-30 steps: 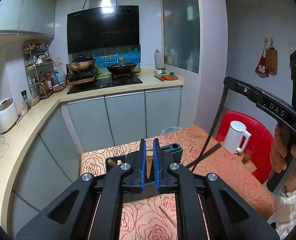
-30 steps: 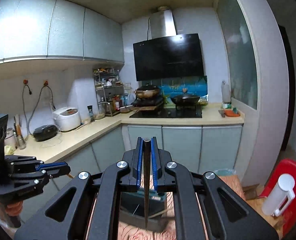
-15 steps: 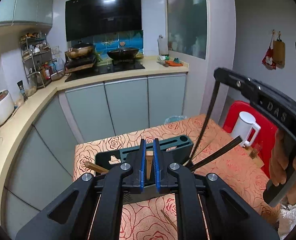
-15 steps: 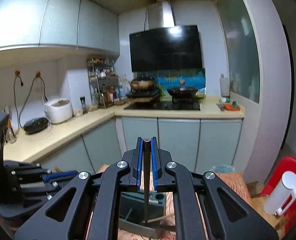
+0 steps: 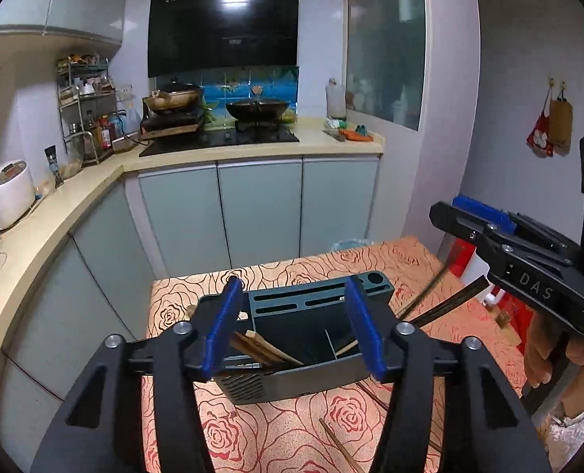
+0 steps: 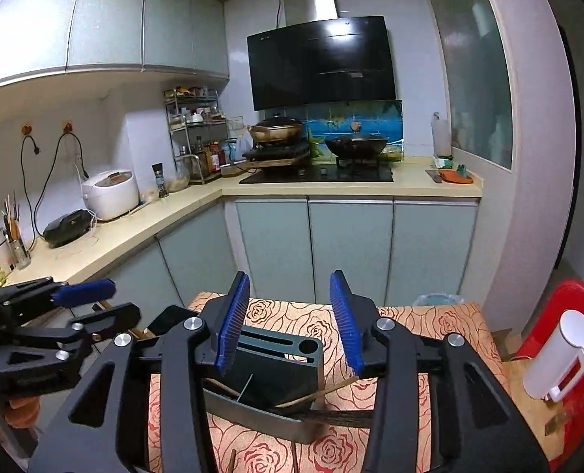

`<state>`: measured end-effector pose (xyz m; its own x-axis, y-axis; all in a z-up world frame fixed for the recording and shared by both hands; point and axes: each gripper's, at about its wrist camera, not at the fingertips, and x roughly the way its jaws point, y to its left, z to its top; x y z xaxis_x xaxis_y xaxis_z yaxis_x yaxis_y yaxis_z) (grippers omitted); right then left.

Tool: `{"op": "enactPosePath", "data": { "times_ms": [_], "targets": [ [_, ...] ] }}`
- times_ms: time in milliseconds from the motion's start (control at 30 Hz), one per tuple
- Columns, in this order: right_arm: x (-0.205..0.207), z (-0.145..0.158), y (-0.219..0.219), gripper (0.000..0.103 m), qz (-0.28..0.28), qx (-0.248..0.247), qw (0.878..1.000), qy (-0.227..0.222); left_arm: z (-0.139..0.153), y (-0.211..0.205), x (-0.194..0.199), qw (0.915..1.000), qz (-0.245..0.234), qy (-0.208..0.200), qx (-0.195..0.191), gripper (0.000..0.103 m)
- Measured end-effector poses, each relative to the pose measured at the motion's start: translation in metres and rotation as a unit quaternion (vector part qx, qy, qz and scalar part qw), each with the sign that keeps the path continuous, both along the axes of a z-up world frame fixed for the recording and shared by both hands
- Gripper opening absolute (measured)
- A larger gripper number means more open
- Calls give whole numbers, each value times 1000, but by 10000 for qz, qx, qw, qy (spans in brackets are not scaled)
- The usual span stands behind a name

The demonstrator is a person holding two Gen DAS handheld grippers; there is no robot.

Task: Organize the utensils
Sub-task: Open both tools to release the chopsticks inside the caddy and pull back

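Note:
A dark green utensil holder (image 5: 311,339) stands on the rose-patterned table (image 5: 276,433); it also shows in the right wrist view (image 6: 276,378). Wooden chopsticks (image 5: 260,349) lean in its left compartment. Dark chopsticks (image 5: 445,303) stick out over its right side. My left gripper (image 5: 292,331) is open and empty, just above the holder. My right gripper (image 6: 290,317) is open and empty above the holder; it also shows in the left wrist view (image 5: 485,213). The left gripper shows at the left of the right wrist view (image 6: 90,299).
A loose wooden chopstick (image 5: 337,445) lies on the table in front of the holder. A white kettle (image 6: 560,358) stands on a red stool (image 6: 568,315) at the right. Kitchen counter (image 6: 142,220) and cabinets lie behind the table.
Both grippers have opened. The left let go of wooden chopsticks into the holder. The right let go of dark chopsticks, which now rest across the holder's right side.

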<state>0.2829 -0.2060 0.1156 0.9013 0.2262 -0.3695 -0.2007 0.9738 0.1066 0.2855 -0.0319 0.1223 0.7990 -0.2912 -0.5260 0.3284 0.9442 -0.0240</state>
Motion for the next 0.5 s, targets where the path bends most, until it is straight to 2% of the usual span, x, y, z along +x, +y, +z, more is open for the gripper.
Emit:
{"op": "enactPosePath", "data": {
  "times_ms": [67, 233, 500],
  "targets": [
    [-4, 3, -3, 50, -41, 60, 10000, -13, 2, 5, -4, 10000, 49, -51, -62, 64],
    [-19, 8, -10, 50, -25, 72, 9999, -75, 1, 14, -24, 9996, 119, -231, -72, 74],
    [-62, -2, -21, 51, 75, 125, 9999, -87, -30, 23, -66, 9993, 273, -263, -34, 77]
  ]
}}
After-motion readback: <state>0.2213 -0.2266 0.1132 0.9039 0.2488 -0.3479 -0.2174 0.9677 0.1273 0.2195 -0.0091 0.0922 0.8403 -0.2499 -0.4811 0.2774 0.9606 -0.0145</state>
